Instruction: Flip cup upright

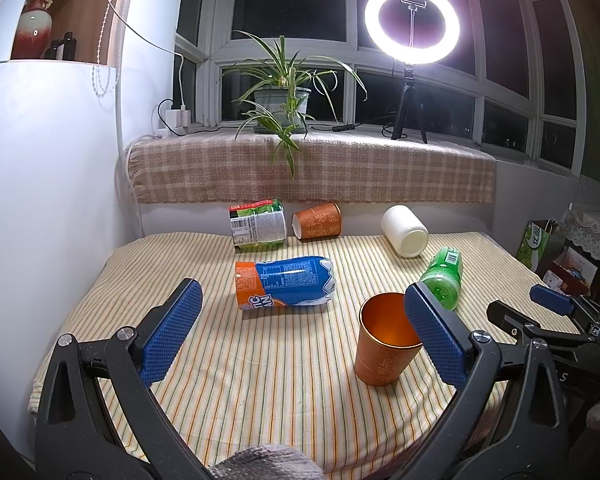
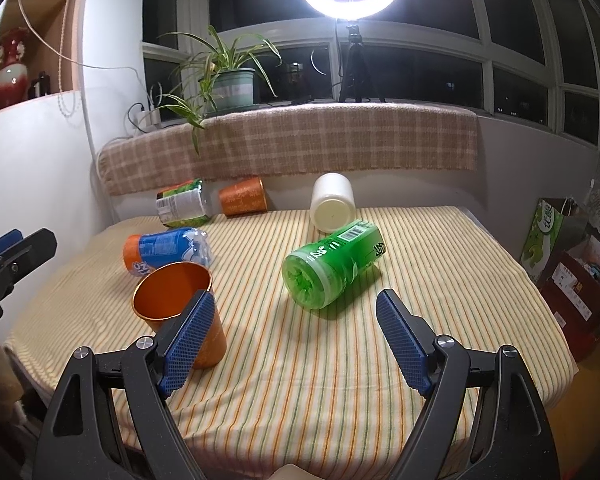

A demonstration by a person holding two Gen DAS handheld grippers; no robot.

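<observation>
An orange cup (image 1: 382, 342) stands upright, mouth up, on the striped table cloth (image 1: 280, 380); it also shows in the right wrist view (image 2: 180, 312). A second orange cup (image 1: 318, 221) (image 2: 244, 197) lies on its side at the back, and a white cup (image 1: 405, 231) (image 2: 332, 203) lies on its side to its right. My left gripper (image 1: 304, 320) is open and empty, its right finger beside the upright cup's rim. My right gripper (image 2: 296, 320) is open and empty, its left finger in front of the upright cup.
A blue and orange bottle (image 1: 286, 282) (image 2: 168, 250), a green bottle (image 1: 444, 276) (image 2: 332, 266) and a green-labelled bottle (image 1: 258, 224) (image 2: 182, 202) lie on the table. A checked cloth (image 1: 312, 168) covers the sill behind. Bags and boxes (image 2: 560, 264) stand at the right.
</observation>
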